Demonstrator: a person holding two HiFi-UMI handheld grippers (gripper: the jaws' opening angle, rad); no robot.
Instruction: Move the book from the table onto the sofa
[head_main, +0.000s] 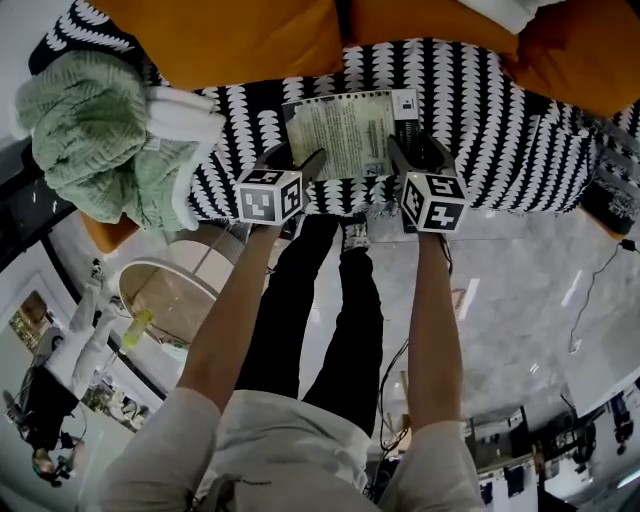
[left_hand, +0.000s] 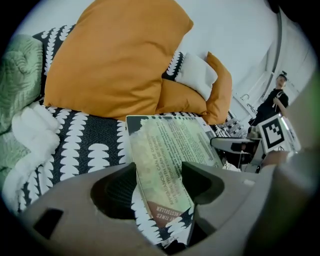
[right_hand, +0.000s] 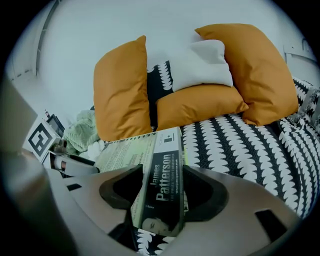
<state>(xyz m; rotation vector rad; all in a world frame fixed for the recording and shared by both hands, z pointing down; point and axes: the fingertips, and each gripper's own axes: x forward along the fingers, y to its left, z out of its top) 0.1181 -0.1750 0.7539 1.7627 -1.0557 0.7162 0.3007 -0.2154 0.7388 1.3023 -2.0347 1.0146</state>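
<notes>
Book (head_main: 345, 135), paperback, at front edge of sofa (head_main: 500, 110) seat, resting or just above, unclear; left gripper (head_main: 297, 163) clamped on its left edge, right gripper (head_main: 405, 155) clamped on spine side. Likely light, covers bendy; hold at both edges should limit sagging

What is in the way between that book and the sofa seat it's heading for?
Nothing visible. The left gripper and right gripper hold the book directly over bare patterned sofa seat. The green blanket lies off to its left, the orange cushions behind, both clear of it.
</notes>
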